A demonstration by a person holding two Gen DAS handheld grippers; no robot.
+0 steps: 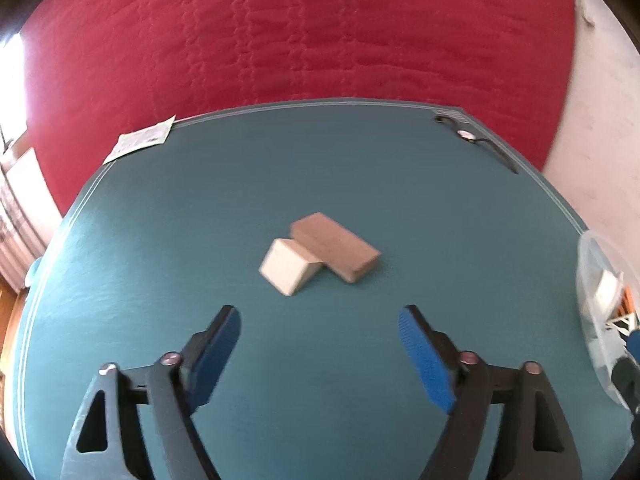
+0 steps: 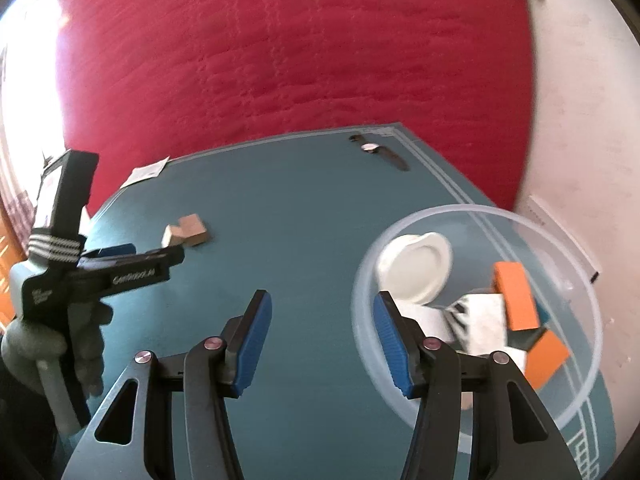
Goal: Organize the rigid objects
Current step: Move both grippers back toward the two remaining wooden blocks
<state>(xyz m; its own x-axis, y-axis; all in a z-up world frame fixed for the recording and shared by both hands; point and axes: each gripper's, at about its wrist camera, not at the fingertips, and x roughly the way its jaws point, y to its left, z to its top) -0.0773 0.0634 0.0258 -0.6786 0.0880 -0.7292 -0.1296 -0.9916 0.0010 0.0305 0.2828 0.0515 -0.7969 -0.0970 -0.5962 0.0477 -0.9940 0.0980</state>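
Touching blocks (image 1: 320, 254) (one pale, one brown) on teal mat (image 1: 160, 220)

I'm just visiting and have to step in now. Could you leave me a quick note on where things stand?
Left gripper: open, empty, aimed at the two wooden blocks lying against each other mid-table.
Right gripper: open, empty, beside the clear bowl.
Done: orange blocks, a white lid and other pieces are in the bowl.
Left: the two wooden blocks. A wristwatch and a paper slip lie at the far edge; probably not part of the job.
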